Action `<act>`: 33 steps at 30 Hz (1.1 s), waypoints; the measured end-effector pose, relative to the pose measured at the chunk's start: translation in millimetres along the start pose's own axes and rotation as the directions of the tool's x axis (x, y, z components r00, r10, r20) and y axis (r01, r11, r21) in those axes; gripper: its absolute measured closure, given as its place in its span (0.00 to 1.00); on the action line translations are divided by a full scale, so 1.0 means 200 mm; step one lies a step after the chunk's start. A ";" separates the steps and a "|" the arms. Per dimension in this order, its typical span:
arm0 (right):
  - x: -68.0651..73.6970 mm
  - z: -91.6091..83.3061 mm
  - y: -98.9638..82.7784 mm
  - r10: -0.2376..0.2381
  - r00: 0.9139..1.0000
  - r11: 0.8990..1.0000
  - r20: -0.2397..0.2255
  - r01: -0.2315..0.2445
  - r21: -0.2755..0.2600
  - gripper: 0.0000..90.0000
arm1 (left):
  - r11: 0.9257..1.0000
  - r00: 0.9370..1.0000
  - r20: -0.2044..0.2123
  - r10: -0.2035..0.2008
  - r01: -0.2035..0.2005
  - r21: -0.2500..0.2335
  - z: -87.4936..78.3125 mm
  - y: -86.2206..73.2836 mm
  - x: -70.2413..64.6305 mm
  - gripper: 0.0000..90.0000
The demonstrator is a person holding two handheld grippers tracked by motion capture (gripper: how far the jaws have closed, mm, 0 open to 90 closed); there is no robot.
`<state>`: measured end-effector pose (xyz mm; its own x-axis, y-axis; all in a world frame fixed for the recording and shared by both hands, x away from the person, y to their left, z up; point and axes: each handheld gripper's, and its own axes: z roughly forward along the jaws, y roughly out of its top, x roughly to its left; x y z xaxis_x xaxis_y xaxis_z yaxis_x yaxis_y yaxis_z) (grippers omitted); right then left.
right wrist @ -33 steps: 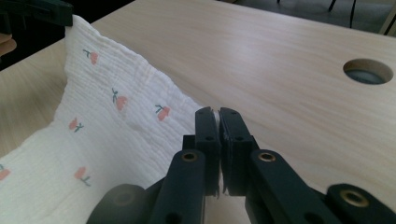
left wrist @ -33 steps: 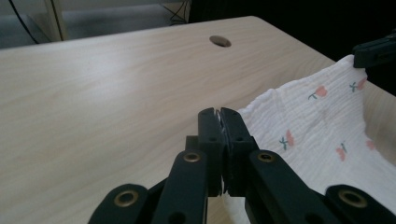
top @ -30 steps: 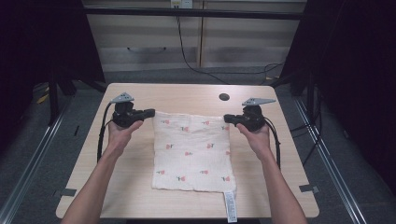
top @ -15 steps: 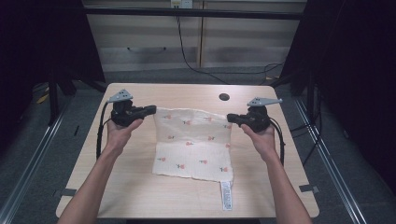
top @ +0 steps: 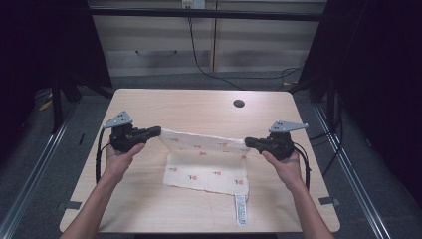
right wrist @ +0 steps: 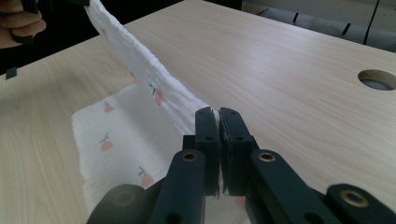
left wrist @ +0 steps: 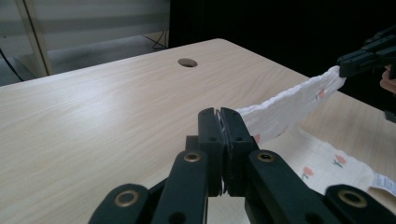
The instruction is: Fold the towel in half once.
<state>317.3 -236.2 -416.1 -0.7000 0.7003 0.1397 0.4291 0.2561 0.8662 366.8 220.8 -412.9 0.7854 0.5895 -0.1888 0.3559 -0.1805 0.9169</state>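
- High view: left gripper (top: 155,131) at centre-left of the frame and right gripper (top: 250,142) at centre-right each pinch one far corner of a white cloth (top: 206,169) printed with small red motifs; the far edge hangs raised and stretched between them, the near part lies on the table (top: 164,104) just below frame centre
- Left gripper view: jaws clamped tight on a cloth corner at lower centre; the lifted edge runs to the upper right, where the other gripper (left wrist: 369,53) holds it
- Right gripper view: jaws likewise closed on the fabric at lower centre; the edge climbs to the upper left towards a hand (right wrist: 21,21); the flat part of the cloth (right wrist: 116,144) sits at lower left
- Care label (top: 241,208) sticks out from the near hem, at lower centre of the high view, close to the table's near edge
- Risk, as a judgement: each grip takes only a thin bite of corner; pulling the hands further apart could slip one out and drop the edge
- Risk: an uneven lift or a slack edge could leave the fold skewed or wrinkled; the trailing hem may drag and bunch
- Surroundings: a round cable hole (top: 239,103) at upper right of the tabletop, well apart from the cloth; tabletop otherwise bare, so nothing obstructs either hand; cabinets (top: 209,45) and a dangling cable (top: 199,59) stand beyond the far edge
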 end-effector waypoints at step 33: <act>0.20 0.01 -0.37 0.033 0.999 0.995 -0.038 -0.029 0.100 0.95 | 0.972 0.998 0.062 0.002 -0.017 0.234 -0.05 -0.44 -0.13 0.98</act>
<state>257.9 -225.1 -475.5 -0.7067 0.6824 0.1867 0.5042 0.3005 0.8097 310.1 229.3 -485.6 0.8163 0.5388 -0.2083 0.4513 -0.3698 0.8121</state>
